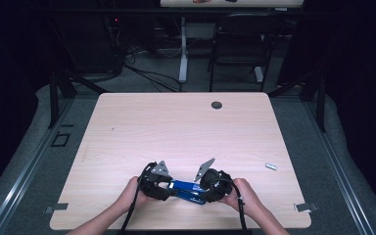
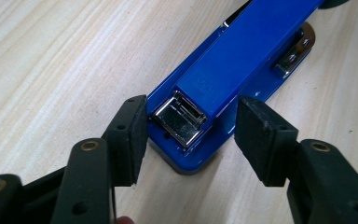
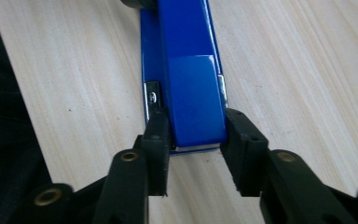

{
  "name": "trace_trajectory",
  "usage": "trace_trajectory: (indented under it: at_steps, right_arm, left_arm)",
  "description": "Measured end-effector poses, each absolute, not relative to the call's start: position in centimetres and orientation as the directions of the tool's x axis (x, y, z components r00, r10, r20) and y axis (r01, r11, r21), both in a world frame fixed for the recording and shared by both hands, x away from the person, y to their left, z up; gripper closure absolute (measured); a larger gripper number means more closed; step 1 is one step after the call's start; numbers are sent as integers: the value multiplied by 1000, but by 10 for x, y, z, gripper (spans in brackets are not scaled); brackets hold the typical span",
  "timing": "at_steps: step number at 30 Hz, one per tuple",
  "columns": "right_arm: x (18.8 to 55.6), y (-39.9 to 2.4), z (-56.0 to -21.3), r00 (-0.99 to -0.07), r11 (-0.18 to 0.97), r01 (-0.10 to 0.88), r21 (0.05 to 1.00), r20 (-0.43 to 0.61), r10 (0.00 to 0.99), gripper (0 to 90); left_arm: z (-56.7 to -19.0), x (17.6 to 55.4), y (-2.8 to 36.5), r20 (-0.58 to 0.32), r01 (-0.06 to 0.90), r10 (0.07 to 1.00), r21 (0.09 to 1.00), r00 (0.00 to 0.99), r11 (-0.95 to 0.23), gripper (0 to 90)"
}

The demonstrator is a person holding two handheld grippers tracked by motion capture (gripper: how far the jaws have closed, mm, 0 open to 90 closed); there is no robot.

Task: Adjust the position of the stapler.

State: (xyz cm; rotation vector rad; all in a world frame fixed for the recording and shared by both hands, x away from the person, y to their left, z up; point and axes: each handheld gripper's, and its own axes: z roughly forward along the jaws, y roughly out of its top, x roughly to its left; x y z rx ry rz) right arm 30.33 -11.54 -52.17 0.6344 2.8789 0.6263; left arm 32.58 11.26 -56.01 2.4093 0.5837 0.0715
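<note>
- Lying flat on the table, the blue stapler shows a chrome front.
- Right gripper clamps its rear; left gripper straddles the front, pads clear.
- Grippers hide its ends from above.

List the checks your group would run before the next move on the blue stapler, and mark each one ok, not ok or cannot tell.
1. Blue stapler lies flat on the table: ok.
2. Right gripper fingers clamp the stapler's rear end on both sides: ok.
3. Left gripper straddles the stapler's front end: ok.
4. Left gripper fingers press on the stapler: not ok, a gap shows on each side.
5. Staples loaded inside the metal nose: cannot tell.
6. Small grey object lies well away from both hands: ok.
</note>
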Motion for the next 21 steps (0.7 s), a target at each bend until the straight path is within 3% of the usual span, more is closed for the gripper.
trace_trajectory:
  at_steps: [10, 21]
  right_arm:
    - [306, -118, -522, -890, 817, 402, 414, -33, 455, 564]
    - [312, -131, -521, -864, 807, 441, 393, -56, 500, 593]
  left_arm:
    - [-560, 324, 111, -103, 404, 437, 608, 894, -683, 471]
    - [-560, 317, 102, -95, 410, 450, 608, 888, -680, 524]
